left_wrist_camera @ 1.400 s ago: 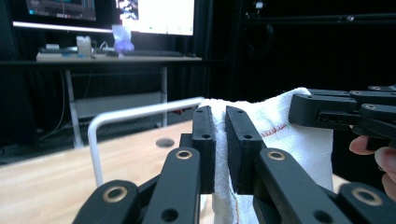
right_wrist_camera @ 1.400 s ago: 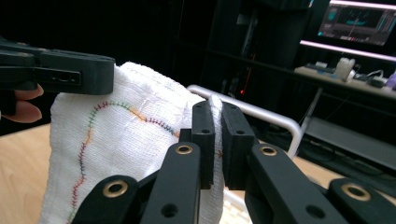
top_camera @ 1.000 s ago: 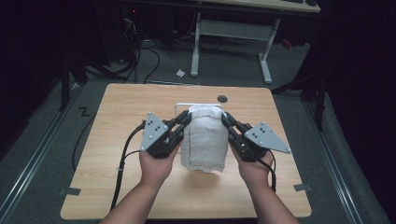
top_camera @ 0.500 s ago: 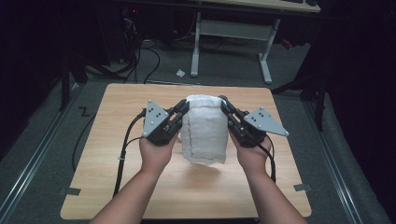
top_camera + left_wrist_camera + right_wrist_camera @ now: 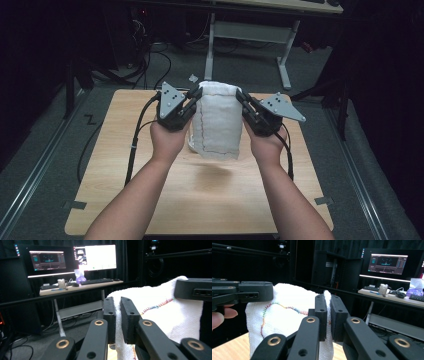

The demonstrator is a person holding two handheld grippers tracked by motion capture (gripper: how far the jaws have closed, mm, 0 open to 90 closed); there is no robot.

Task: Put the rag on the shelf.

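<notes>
Two grippers hold one white towel (image 5: 218, 120) up off the wooden table (image 5: 210, 200), stretched between them over the table's middle. The left gripper (image 5: 194, 96) is clamped on the towel's top left corner, the right gripper (image 5: 241, 96) on the top right; in each gripper view a fold of cloth sits pinched between nearly closed jaws. The towel looks light, soft and limp, hanging in folds with a coloured stitched hem, so it will likely sag and swing. Corners or hem edges seem the best places to grasp.
</notes>
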